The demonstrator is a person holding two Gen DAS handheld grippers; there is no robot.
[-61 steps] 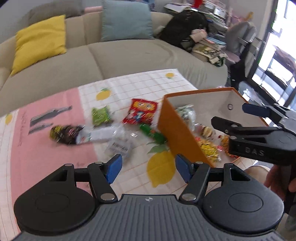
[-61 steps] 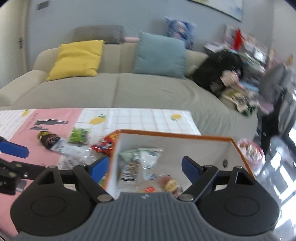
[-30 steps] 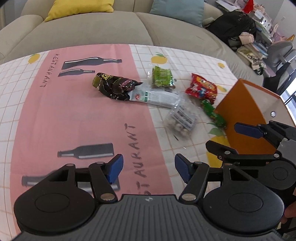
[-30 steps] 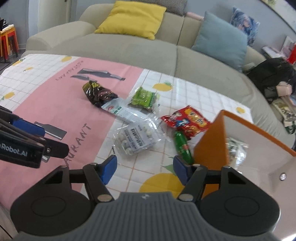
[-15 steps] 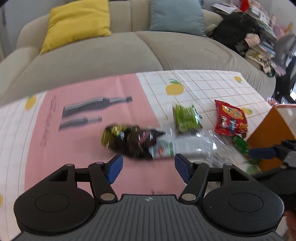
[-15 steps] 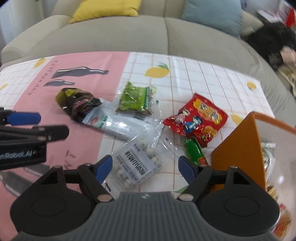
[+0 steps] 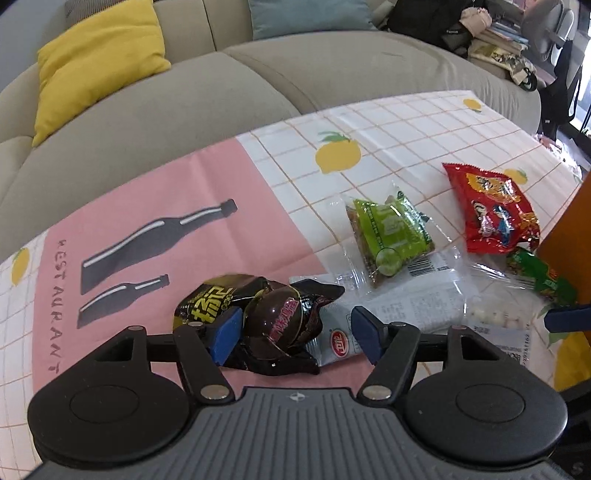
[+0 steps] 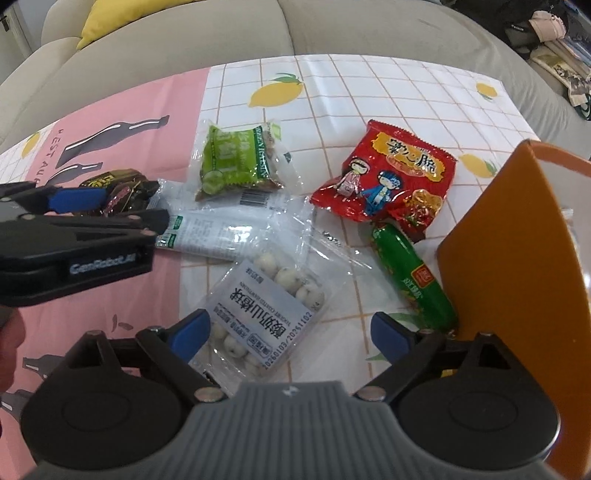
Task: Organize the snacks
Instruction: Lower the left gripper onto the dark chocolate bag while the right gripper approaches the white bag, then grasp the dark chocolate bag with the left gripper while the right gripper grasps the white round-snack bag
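Note:
Several snack packets lie on the tablecloth. My left gripper (image 7: 293, 334) is open, its fingers on either side of a dark brown packet (image 7: 266, 321); it also shows in the right wrist view (image 8: 122, 194). My right gripper (image 8: 290, 334) is open just above a clear packet of white balls (image 8: 266, 306). Beside these lie a white packet (image 8: 221, 229), a green packet (image 8: 236, 162), a red packet (image 8: 388, 177) and a green sausage stick (image 8: 413, 277). The orange box (image 8: 517, 258) stands at the right, against the sausage stick.
A beige sofa (image 7: 295, 81) with a yellow cushion (image 7: 96, 62) runs along the table's far edge. Bags and books (image 7: 480, 26) are piled at the far right. The left gripper's body (image 8: 74, 247) sits at the left of the right wrist view.
Both grippers left the orange box, moved left and came down over the loose snacks. The left one now brackets the dark packet; the right one hovers over the white-ball packet.

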